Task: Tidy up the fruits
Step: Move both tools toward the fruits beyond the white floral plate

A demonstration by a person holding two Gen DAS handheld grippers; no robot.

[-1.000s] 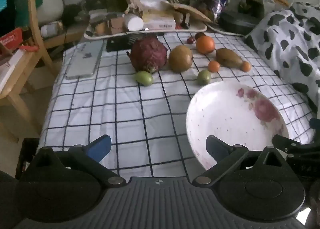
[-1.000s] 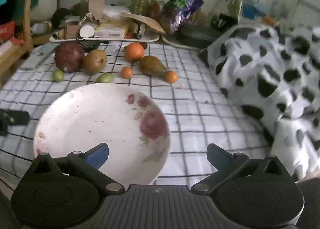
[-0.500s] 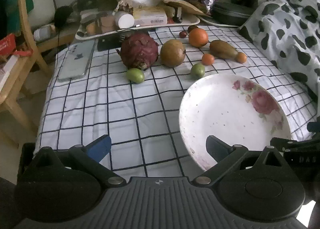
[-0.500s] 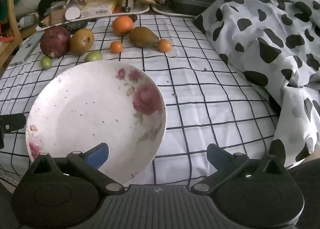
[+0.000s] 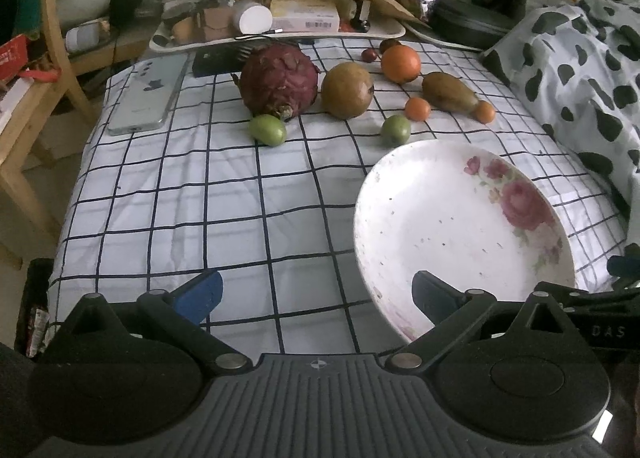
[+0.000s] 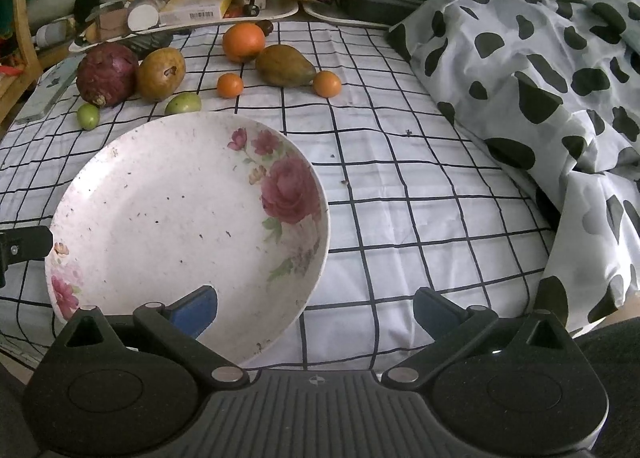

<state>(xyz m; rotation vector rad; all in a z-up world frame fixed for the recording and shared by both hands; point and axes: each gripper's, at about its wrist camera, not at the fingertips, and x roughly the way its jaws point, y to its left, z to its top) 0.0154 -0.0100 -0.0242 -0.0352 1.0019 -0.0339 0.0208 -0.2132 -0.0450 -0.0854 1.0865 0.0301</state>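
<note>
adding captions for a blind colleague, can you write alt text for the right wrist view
An open gripper hovers over the near edge of an empty white plate with pink roses, on a checked cloth. Beyond the plate lie loose fruits: an orange, a dark red fruit, and small green and orange ones. A spotted blanket fills the right.

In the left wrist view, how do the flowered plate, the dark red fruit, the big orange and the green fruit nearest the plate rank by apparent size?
1. flowered plate, though it is nearest the camera
2. dark red fruit
3. big orange
4. green fruit nearest the plate
</note>
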